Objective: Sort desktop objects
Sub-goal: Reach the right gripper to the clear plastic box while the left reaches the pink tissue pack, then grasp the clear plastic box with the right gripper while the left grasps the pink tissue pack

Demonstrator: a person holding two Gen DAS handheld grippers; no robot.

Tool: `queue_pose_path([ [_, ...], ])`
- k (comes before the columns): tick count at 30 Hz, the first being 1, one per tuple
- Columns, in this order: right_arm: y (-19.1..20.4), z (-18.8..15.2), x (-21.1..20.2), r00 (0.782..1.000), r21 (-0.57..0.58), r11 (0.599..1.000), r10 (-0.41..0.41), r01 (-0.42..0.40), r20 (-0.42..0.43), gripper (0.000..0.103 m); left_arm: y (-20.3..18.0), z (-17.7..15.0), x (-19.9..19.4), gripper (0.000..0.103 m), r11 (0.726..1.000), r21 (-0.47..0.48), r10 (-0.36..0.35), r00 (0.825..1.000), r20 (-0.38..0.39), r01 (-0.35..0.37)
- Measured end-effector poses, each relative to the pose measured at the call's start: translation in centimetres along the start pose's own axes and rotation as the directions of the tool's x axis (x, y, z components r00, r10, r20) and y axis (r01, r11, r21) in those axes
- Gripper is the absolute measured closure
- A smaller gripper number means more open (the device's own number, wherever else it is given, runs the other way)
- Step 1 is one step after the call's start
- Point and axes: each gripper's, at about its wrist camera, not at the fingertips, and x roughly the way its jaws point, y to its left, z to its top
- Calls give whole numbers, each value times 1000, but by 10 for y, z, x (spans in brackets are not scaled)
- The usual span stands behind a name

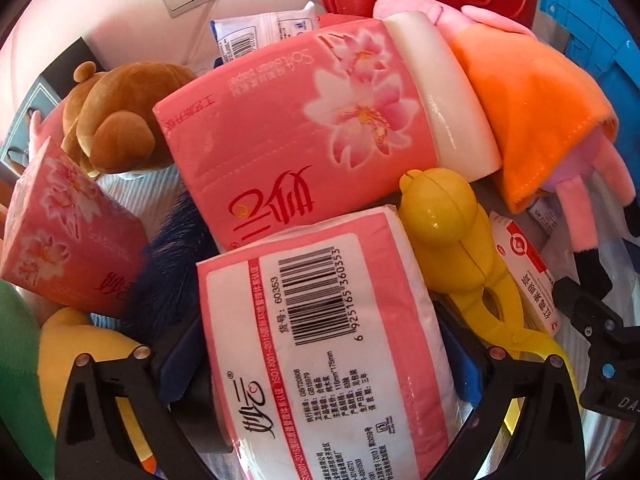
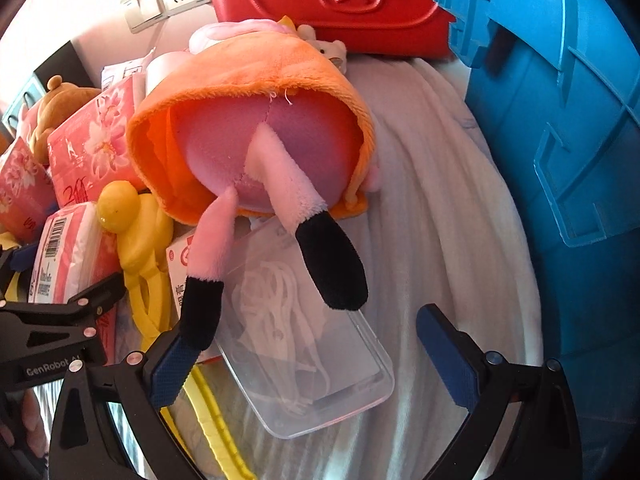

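My left gripper (image 1: 320, 364) is shut on a pink-and-white tissue pack (image 1: 320, 332) with a barcode label; the pack also shows in the right wrist view (image 2: 68, 256). Beyond it lies a larger pink flowered tissue pack (image 1: 296, 136). My right gripper (image 2: 312, 356) is open over a clear plastic case (image 2: 316, 352) holding a white cable. A pink pig plush in an orange dress (image 2: 260, 128) lies just ahead, its black-tipped legs reaching between the fingers (image 2: 172, 364); it also shows in the left wrist view (image 1: 536, 108).
A yellow plastic toy (image 1: 452, 232), a brown teddy bear (image 1: 116, 120), a small pink tissue box (image 1: 68, 232) and a white-red medicine box (image 1: 524, 268) crowd the white cloth (image 2: 440, 200). A red case (image 2: 336, 0) and a blue bin (image 2: 560, 140) stand behind and right.
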Motion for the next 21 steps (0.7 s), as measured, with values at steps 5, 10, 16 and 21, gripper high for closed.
queue_pose_path([
  [5,-2,-9,-5,1000,30,999,13,-12,-29,0,1,-8,-1,2,1000,9,-28,1000,-6,28],
  [10,-2,-24,-13,998,19,1000,18,-17,-59,9,-6,-28,-8,4,996,53,-68,997,-32,70],
  [16,7,-53,-23,993,-43,999,-33,28,-112,23,-15,-70,-15,10,981,49,-181,978,-101,186],
  [21,8,-79,-25,990,-36,998,-49,45,-131,0,-10,-91,-17,11,983,26,-180,979,-99,184],
])
